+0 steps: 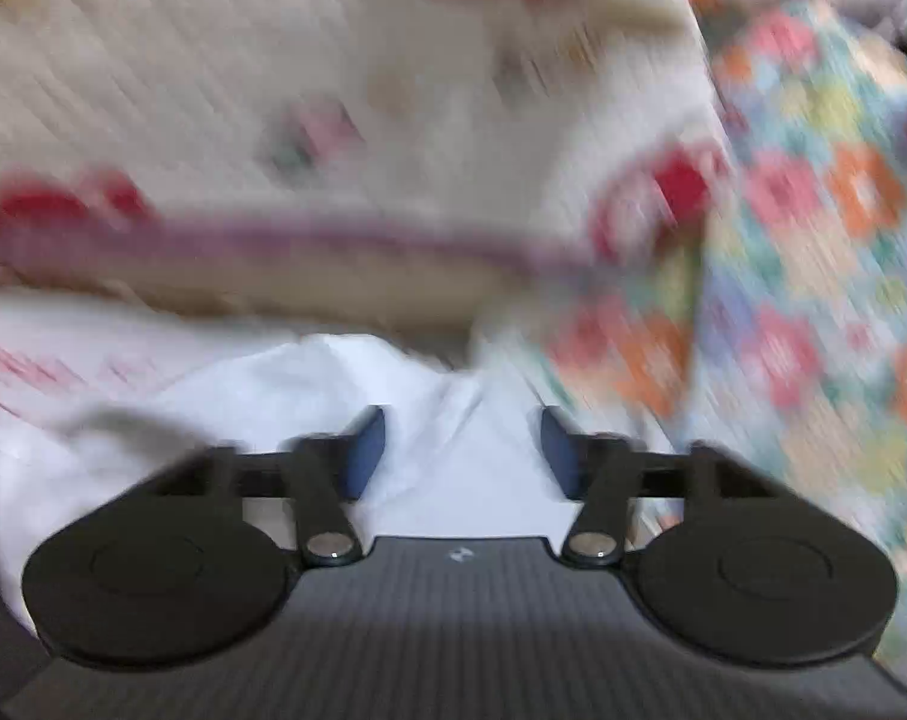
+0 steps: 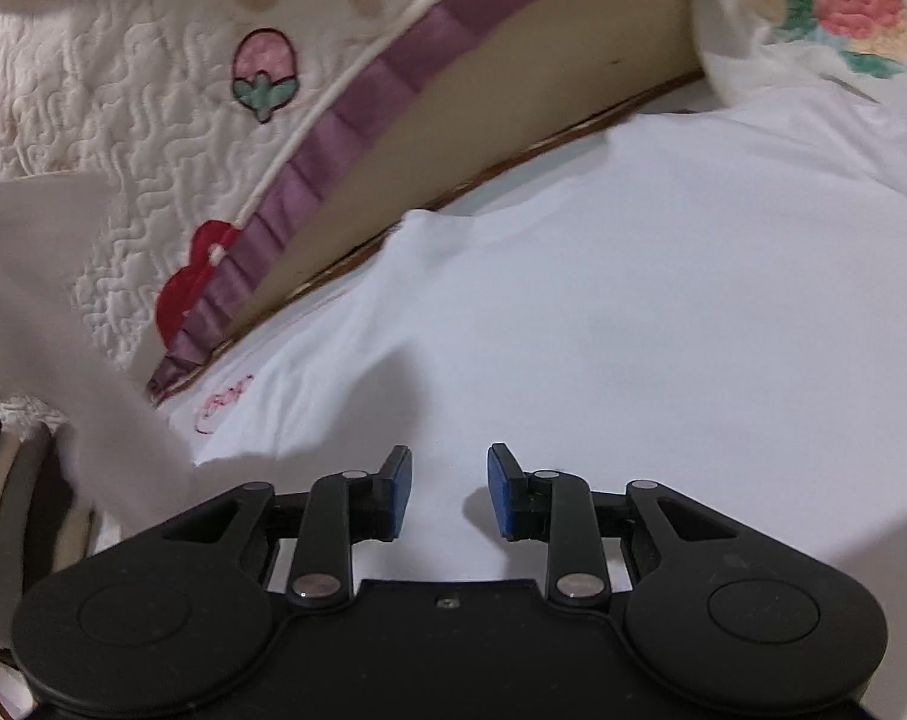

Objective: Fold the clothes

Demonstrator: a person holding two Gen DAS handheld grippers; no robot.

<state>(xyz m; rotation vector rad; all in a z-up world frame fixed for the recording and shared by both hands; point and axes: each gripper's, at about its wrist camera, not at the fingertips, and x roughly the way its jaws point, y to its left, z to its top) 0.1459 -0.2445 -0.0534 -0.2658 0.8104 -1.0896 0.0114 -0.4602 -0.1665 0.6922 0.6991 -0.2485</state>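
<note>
A white garment (image 2: 603, 300) with a small red print lies spread on a flat surface; it also shows in the blurred left wrist view (image 1: 333, 408). My right gripper (image 2: 449, 492) is open and empty just above the white cloth. My left gripper (image 1: 462, 450) is open and empty over a raised fold of the same white cloth. A beige cloth (image 2: 51, 312) hangs in at the left of the right wrist view.
A cream quilted bedcover (image 2: 153, 108) with red and strawberry patches and a purple ruffle (image 2: 333, 132) lies behind the garment. A flowered quilt (image 1: 813, 240) lies at the right; it also shows in the right wrist view (image 2: 843, 0). A tan board edge (image 2: 513, 90) runs behind the garment.
</note>
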